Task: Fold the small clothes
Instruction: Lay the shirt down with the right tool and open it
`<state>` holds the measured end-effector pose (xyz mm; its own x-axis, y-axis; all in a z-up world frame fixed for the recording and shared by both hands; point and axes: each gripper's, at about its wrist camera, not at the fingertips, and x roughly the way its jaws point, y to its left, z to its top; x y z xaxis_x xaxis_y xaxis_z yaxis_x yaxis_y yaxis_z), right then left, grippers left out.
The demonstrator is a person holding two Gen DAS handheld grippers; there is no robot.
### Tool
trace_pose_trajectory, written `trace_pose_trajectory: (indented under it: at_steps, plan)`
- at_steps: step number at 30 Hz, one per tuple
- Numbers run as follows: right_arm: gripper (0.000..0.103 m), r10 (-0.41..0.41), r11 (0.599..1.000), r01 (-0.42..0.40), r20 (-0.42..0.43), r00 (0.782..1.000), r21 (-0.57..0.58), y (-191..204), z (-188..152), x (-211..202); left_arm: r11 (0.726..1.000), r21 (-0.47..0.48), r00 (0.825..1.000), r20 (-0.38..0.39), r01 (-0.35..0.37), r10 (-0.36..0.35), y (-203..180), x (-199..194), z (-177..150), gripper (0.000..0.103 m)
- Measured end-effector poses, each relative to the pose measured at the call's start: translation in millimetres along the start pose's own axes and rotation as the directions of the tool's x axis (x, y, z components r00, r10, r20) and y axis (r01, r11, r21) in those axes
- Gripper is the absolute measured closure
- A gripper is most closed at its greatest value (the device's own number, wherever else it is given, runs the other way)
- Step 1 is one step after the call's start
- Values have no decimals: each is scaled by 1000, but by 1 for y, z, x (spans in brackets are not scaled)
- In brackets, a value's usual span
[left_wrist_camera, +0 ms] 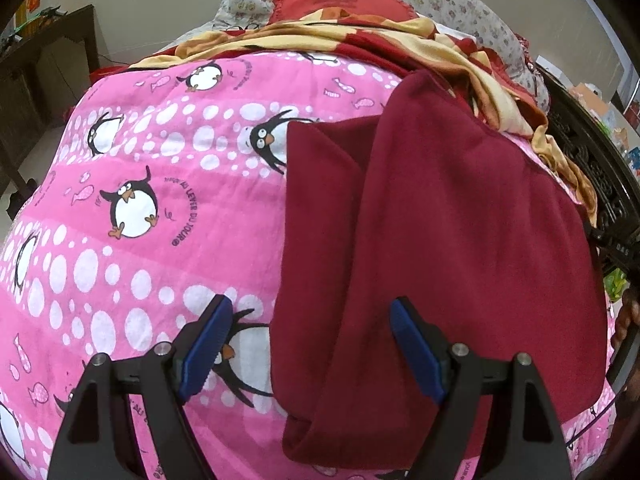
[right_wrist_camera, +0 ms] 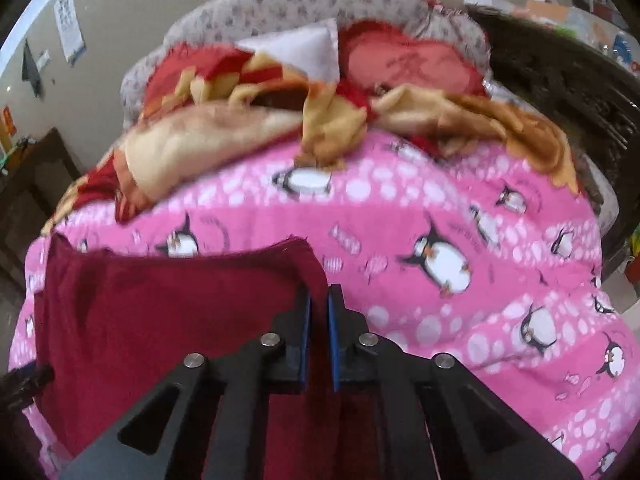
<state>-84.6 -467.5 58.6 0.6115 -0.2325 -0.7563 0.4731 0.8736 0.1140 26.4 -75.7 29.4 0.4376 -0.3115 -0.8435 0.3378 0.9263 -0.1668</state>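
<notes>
A dark red garment [left_wrist_camera: 448, 240] lies partly folded on a pink penguin-print bedspread [left_wrist_camera: 132, 200], with one flap doubled over along its left side. My left gripper [left_wrist_camera: 314, 320] hovers open above the garment's near left edge. One blue pad is over the bedspread and the other over the cloth, with nothing pinched. In the right wrist view the same garment [right_wrist_camera: 168, 312] spreads to the left. My right gripper [right_wrist_camera: 319, 300] is shut on its right corner, the cloth's hem running between the blue pads [right_wrist_camera: 334, 340].
A crumpled red and yellow blanket [left_wrist_camera: 420, 44] and a red frilled pillow [left_wrist_camera: 340, 0] lie at the bed's far end. Dark wooden furniture [left_wrist_camera: 52, 60] stands to the left. A black carved bed frame [left_wrist_camera: 592, 168] runs along the right side.
</notes>
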Motion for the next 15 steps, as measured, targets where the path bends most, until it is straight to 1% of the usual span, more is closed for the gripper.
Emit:
trace_pose_trajectory:
  at_steps: [2,3,4,6,8,10,11,12,15]
  plan:
    - [76,-2,1000,1,41,999,10,-1,-4,-17,1000,3,1000,3,-5,5,1,-2,-1,18]
    - [68,-3,1000,2,63,998,19,-1,-8,-30,1000,5,1000,8,-11,11,1,-5,-1,18]
    - [63,-1,1000,-1,79,997,26,-1,-9,-39,1000,7,1000,12,-15,15,2,-7,-2,18]
    - [63,39,999,-39,94,995,9,10,-11,-55,999,18,999,25,-30,29,1,-11,-4,18]
    - [63,100,994,-97,86,991,-41,26,-17,-65,999,30,999,31,-36,35,0,-15,-6,18]
    - [63,175,981,-170,49,983,-90,45,-28,-66,998,44,998,40,-42,40,-2,-19,-8,18]
    - [63,194,977,-191,30,980,-100,51,-32,-63,998,51,998,46,-48,45,-3,-22,-9,18]
    - [63,207,973,-205,5,978,-109,57,-39,-58,997,56,998,50,-51,48,-5,-23,-10,18]
    - [63,174,979,-178,-50,984,-96,60,-53,-35,996,67,997,56,-54,50,-6,-28,-12,18]
